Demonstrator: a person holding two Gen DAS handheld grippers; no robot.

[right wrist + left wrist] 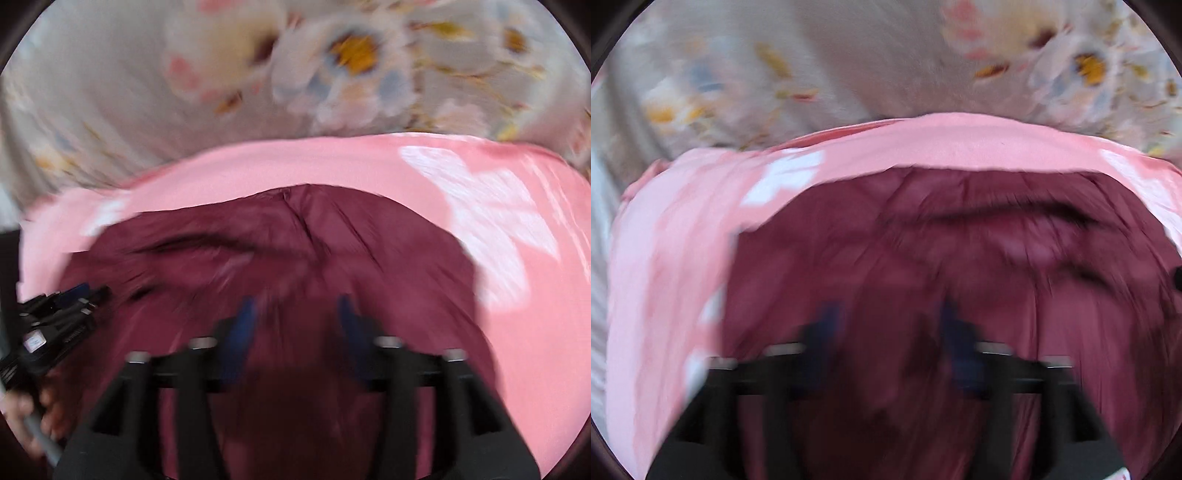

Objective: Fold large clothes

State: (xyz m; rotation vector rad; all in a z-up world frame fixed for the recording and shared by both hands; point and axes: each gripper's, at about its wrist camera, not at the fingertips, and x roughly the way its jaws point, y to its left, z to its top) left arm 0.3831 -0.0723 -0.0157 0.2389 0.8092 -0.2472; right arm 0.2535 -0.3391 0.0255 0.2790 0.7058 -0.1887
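1. Dark maroon quilted garment point(923, 258) lies spread on a pink sheet with white blotchy shapes point(665, 258); the pink shows as a band past the garment's far edge and down the left side in the left wrist view, and on the far and right sides in the right wrist view.
2. Left gripper point(886, 314), black frame with blue-tipped fingers point(827, 314), hangs over the maroon fabric with jaws apart, nothing between them, only cloth below.
3. Right gripper point(295, 310), same build, jaws also apart, no fabric pinched; blue fingers point(243, 314) sit above the garment's middle.
4. Open room: garment's far edge point(295, 188) is unobstructed in both views, with bare pink sheet beyond it.
5. In the right wrist view the left gripper's black body shows at the left edge, with a hand point(22, 413) on its handle, cut off by the frame.
6. Hard to make out: both views are heavily motion-blurred; seams and folds point(997, 214) on the garment read only as dark streaks; cannot tell which part of the garment (collar, hem, sleeve) is which. Near edge of the garment is hidden behind the gripper frames.
7. Surface beyond: pale grey floral-printed bedding point(849, 55) with yellow, blue and pink flowers lies behind the pink sheet, touching its far edge.
8. White ribbed fabric point(598, 221) at far left edge, cut off.
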